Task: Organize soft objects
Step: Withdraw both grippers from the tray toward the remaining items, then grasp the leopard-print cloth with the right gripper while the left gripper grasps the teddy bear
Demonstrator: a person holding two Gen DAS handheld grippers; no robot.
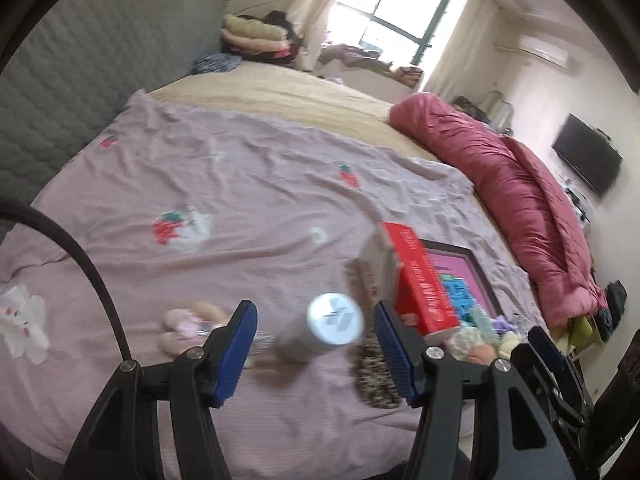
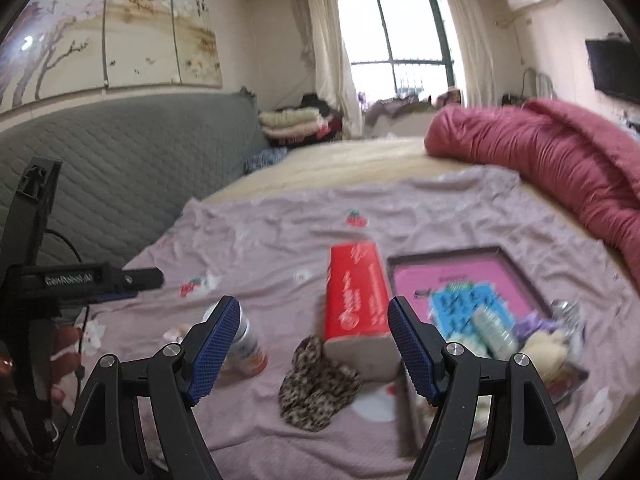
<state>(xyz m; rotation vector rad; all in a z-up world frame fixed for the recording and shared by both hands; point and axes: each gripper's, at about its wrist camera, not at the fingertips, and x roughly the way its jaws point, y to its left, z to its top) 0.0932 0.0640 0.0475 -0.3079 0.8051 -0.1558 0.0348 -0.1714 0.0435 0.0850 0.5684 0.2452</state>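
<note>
Leopard-print soft piece [image 2: 316, 388] lies flat on the mauve bedspread [image 2: 260, 240], just below and between the wide, empty fingers of the right gripper [image 2: 312, 344]. The left gripper [image 1: 314, 350], also wide and empty, frames a white bottle [image 1: 320, 330]; the right appears nearer.

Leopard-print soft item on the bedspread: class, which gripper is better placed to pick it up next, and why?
Probably the right gripper: its open jaws frame the leopard-print item just ahead. The left gripper, also open, frames the white bottle, with the item towards its right finger.
</note>
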